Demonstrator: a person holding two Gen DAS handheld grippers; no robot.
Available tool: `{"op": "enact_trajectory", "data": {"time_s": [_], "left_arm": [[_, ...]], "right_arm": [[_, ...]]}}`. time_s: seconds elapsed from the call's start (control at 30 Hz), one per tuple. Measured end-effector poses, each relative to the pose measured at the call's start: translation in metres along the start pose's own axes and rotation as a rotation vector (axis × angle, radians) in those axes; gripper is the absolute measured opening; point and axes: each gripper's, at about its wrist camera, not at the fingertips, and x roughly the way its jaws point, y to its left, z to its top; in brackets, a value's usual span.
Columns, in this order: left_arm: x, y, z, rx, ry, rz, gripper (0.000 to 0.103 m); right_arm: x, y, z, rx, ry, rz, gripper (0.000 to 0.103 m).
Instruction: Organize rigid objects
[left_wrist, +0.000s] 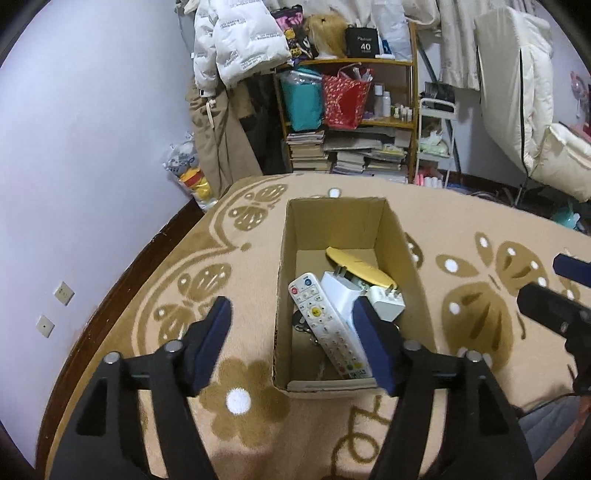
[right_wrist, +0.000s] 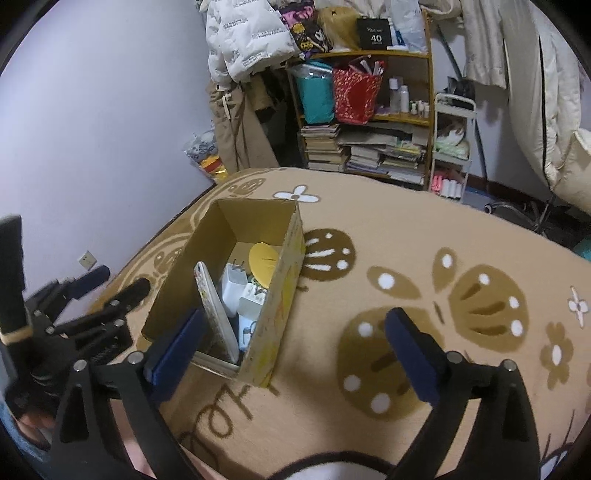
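Both pairs of jaws were seen spread wide, with nothing held between them. Those of the left gripper (left_wrist: 291, 325) were poised above the near left part of a cardboard box (left_wrist: 295, 229), one blue pad out over the blanket (left_wrist: 461, 221) and the other over the box's contents. Those of the right gripper (right_wrist: 295, 338) were held apart just to the right of the box (right_wrist: 275, 325), its left pad at the near end of the box and its right pad over the patterned blanket (right_wrist: 424, 229).

The box was set open-topped on the tan blanket, which was patterned with brown flowers and butterflies. Inside it, a white remote control (left_wrist: 328, 325) was laid slanting against the near end, with a white charger block (left_wrist: 341, 291) beside it and a smaller white plug adapter (left_wrist: 386, 302) against the right wall. A yellow oval object (left_wrist: 360, 271) was rested on top of these towards the far right. Something dark and small was glimpsed under the remote, but it could not be made out.

A cluttered shelf (left_wrist: 369, 62) of books and bags was seen against the far wall.
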Motion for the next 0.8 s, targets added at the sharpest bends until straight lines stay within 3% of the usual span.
{"op": "enact_trajectory", "data": {"time_s": [0.13,0.33,0.5,0.8], "left_arm": [[-0.019,0.001,-0.001,-0.012,-0.051,0.009,0.09],[-0.046,-0.004,-0.006,0.02,-0.118,0.023,0.1],[-0.064,-0.005,-0.013,0.022,-0.173,0.029,0.101],[-0.085,-0.003,-0.022,-0.008,-0.251,0.043,0.101]], "right_arm": [[-0.015,-0.001,-0.007,-0.005,-0.04,-0.005,0.103],[-0.03,-0.005,-0.014,0.011,-0.095,-0.042,0.103],[-0.039,-0.009,-0.018,0.02,-0.118,-0.041,0.103],[-0.067,-0.009,-0.027,0.025,-0.242,-0.034,0.103]]}}
